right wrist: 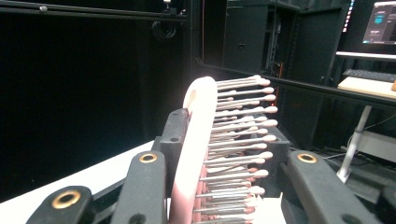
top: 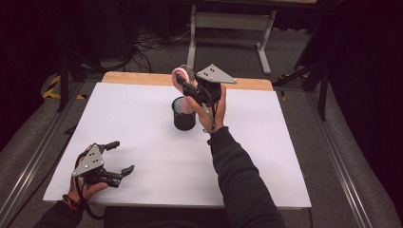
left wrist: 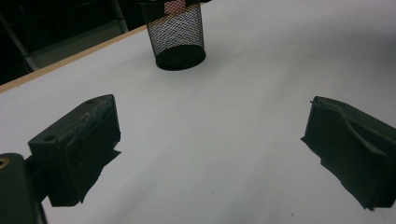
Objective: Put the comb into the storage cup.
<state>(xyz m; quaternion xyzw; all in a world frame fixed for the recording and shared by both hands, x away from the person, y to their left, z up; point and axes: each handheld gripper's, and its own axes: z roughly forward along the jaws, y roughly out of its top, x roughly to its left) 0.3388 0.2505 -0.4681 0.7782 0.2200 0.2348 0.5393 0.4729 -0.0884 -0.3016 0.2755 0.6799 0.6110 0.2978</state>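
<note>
- Pink hairbrush (right wrist: 196, 154) pinched between the right gripper's (top: 186, 85) jaws, held in the air just above the cup (top: 184, 114); one jaw on its pale back, the other against the bristles.
- Left gripper (top: 121, 159) spread wide, holding nothing, low over the white table (top: 142, 118).
- Brush handle hidden by the jaws.
- Cup: black wire mesh, round, upright.
- Bristles: thin pins, ball-tipped.

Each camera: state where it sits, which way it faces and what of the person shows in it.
High view: above the person's side, looking forward and down on the table; both forearms, left gripper, right gripper.
Left gripper view: on the left gripper, low over the table, facing the mesh cup.
Right gripper view: on the right gripper, clamping the pink hairbrush.
Shared: cup and brush also show in the high view.
</note>
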